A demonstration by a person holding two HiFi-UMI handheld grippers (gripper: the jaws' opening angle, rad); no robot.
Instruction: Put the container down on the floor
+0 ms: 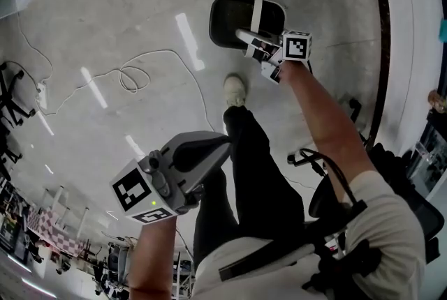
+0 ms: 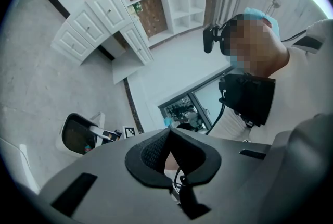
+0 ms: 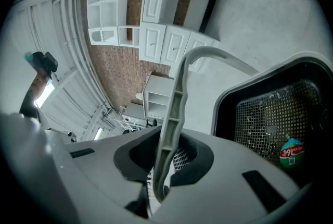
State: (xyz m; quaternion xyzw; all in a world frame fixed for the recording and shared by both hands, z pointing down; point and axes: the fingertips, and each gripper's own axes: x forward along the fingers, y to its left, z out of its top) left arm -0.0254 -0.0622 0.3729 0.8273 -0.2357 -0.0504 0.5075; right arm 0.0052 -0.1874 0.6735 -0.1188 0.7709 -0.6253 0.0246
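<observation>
Right gripper [image 1: 253,42] outstretched, jaws clamped; left gripper [image 1: 222,143] near body, jaws together.

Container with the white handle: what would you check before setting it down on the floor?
1. Right gripper shut on the handle: ok.
2. Container opening faces up: ok.
3. Cable lies well away from the container: ok.
4. Shoe apart from the container: ok.
5. Container's bottom touching the floor: cannot tell.
6. Left gripper empty and held away: ok.
</observation>
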